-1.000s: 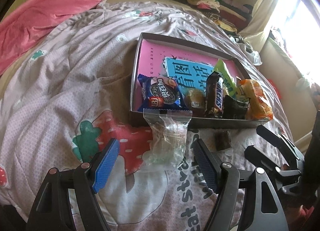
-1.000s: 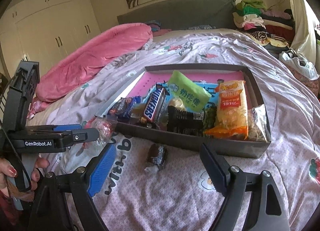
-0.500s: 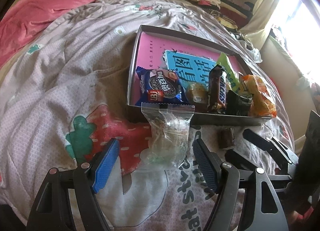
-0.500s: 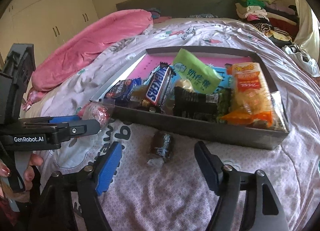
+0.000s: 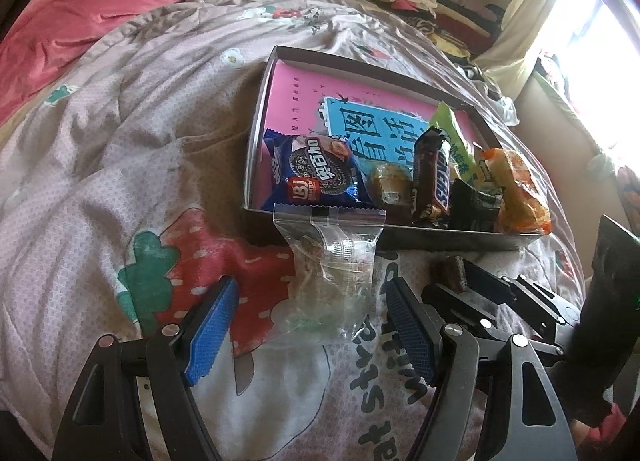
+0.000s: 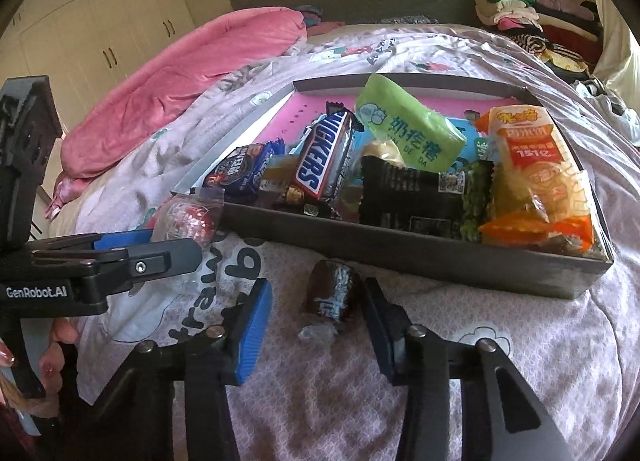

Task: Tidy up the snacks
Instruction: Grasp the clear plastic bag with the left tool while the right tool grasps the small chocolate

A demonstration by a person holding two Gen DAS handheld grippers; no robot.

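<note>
A dark grey box with a pink lining lies on the bed and holds an Oreo pack, a Snickers bar, and green, black and orange packets. Against the box's near wall leans a clear plastic bag. It lies between the fingers of my left gripper, which is open and not touching it. A small dark brown wrapped candy lies on the quilt in front of the box. My right gripper straddles the candy, its jaws closing, and the left pad still stands clear of it.
The quilt has a strawberry print. A pink duvet is bunched at the far left, folded clothes are stacked at the far right. A hand holds the left gripper's handle.
The right gripper sank toward the brown candy and its jaws narrowed around it. The left gripper kept still over the clear bag.
</note>
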